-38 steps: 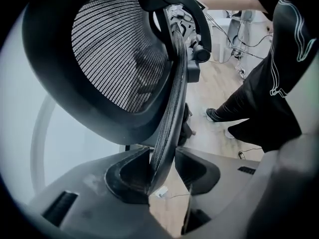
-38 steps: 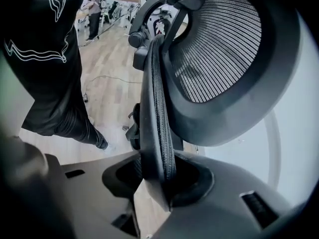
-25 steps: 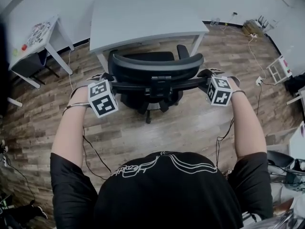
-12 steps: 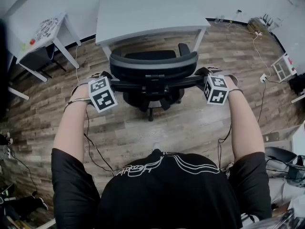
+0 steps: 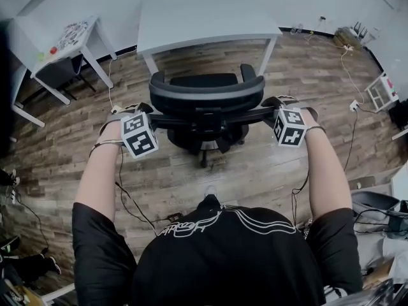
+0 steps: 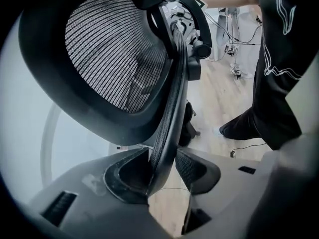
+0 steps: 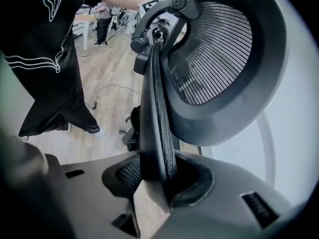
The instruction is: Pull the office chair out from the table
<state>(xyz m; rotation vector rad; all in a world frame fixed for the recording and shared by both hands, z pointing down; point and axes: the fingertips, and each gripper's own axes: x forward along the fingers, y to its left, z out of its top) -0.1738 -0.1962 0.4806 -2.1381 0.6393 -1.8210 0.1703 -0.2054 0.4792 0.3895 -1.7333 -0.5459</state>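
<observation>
A smaller bench (image 5: 80, 40) carrying assorted small items stands at the far left. The left gripper (image 6: 162, 169) is positioned at the left side edge of the backrest (image 5: 205, 97). Its fingers (image 6: 197, 169) are partly spread and pinch that edge, which runs up between them. The office chair (image 5: 204, 80) stands on the wood-plank floor (image 5: 255, 164), facing the white bench (image 5: 201, 14). Its seat is near the bench's front edge but fully outside it, roughly centred between the two front legs. The right gripper (image 7: 157, 176) is positioned at the right side edge of the backrest. Its fingers (image 7: 117, 176) pinch that edge in the same manner. Both grippers point steeply downward. A small white rack (image 5: 381, 91) stands on the floor at the far right.
</observation>
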